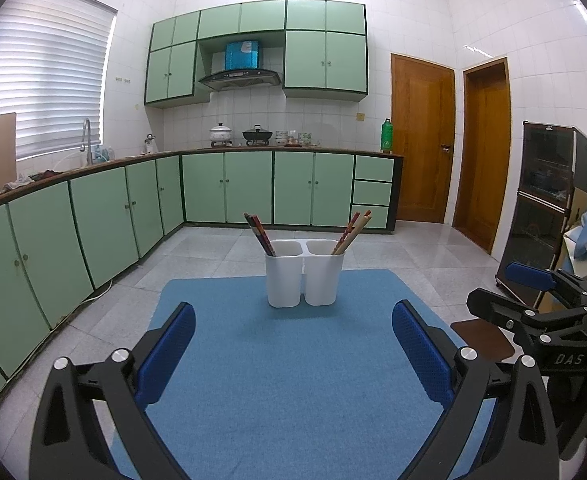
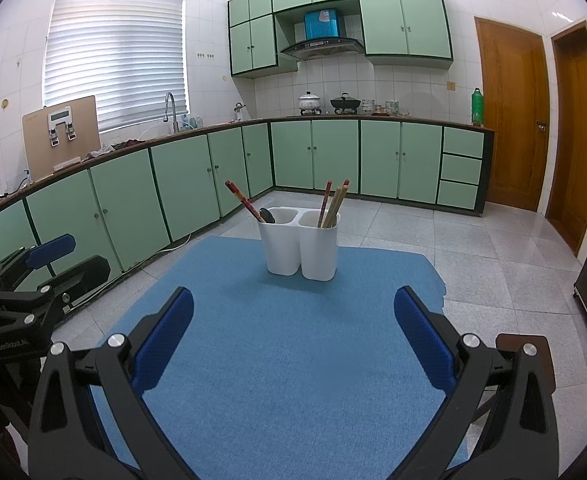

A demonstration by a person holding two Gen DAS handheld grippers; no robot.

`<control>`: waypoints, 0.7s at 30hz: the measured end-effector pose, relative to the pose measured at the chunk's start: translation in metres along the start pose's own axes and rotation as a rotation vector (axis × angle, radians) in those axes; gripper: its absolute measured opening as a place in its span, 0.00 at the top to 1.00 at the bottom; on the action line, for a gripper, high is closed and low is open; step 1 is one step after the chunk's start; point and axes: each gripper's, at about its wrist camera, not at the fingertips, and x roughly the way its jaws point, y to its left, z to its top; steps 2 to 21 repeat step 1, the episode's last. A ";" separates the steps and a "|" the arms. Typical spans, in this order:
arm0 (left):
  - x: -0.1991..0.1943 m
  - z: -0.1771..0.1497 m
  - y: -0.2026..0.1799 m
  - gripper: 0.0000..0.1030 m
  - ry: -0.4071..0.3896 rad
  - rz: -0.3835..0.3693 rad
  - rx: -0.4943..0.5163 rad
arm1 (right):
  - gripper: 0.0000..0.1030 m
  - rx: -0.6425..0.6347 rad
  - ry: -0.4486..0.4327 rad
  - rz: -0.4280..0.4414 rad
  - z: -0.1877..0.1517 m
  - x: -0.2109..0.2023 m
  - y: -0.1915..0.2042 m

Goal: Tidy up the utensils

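My left wrist camera looks forward between its open fingers across the blue mat [image 1: 293, 360], facing the white holder [image 1: 303, 274] straight on, near it. My right wrist camera sits beside it, aimed the same way from slightly right. Both views share the mat, holder, green cabinets [image 2: 333, 156] and wooden doors [image 1: 421, 140]; each catches the other gripper at its edge.

Both grippers have black angular frames with silver round screws and blue textured pads on the fingers [image 1: 169, 344]; white lettering marks the bodies.
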 end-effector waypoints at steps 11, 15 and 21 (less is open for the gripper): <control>-0.001 0.000 0.000 0.06 0.000 0.000 0.000 | 0.05 0.001 0.000 0.000 0.000 0.000 0.000; -0.001 0.000 0.000 0.06 0.000 0.000 0.000 | 0.05 0.001 0.000 0.000 0.000 0.000 0.000; -0.001 0.000 0.000 0.06 0.000 0.000 0.000 | 0.05 0.001 0.000 0.000 0.000 0.000 0.000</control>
